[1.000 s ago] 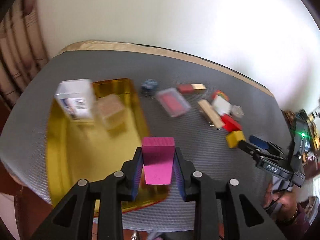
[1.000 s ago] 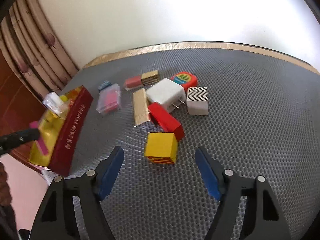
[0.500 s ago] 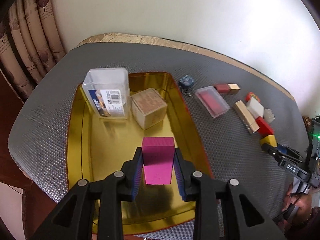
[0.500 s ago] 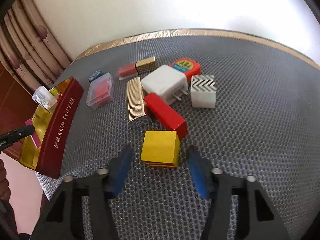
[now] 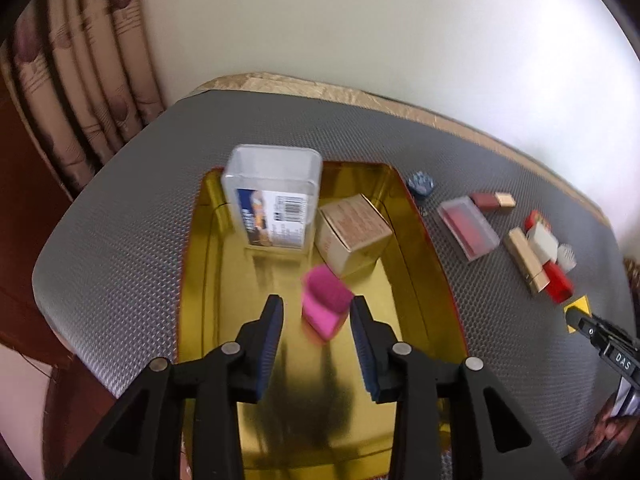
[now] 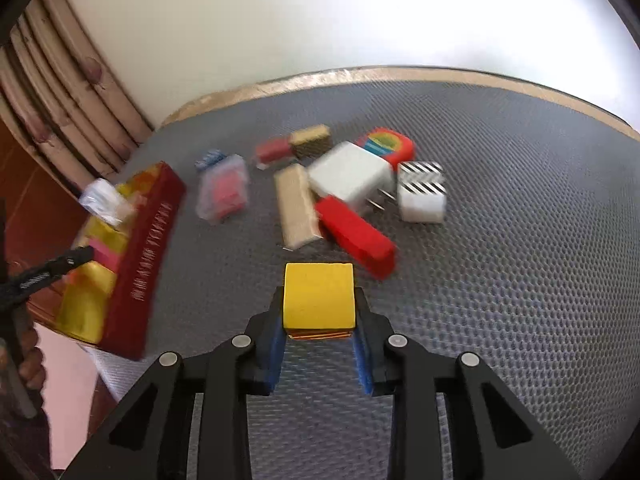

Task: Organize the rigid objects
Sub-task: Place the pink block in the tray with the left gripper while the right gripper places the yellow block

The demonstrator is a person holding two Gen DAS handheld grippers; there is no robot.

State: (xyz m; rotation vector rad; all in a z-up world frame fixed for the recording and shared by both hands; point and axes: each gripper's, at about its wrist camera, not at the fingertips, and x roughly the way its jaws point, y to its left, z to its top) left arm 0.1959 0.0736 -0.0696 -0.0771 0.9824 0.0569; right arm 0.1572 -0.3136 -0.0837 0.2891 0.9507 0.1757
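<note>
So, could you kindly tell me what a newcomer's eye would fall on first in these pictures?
First the pink block, tilted and blurred between the open jaws of the left hand-held gripper, which have just been opening, over the gold tray. Next the yellow block, clamped in the right hand-held gripper, whose jaws have just been closing, with the remaining pieces behind it on the grey mat.

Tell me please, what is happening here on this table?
A person sorts small things into a gold tray with two tongs. The left tongs have just been opening, and the pink block drops loose between them into the tray. The right tongs have just been closing and now grip a yellow block.
</note>
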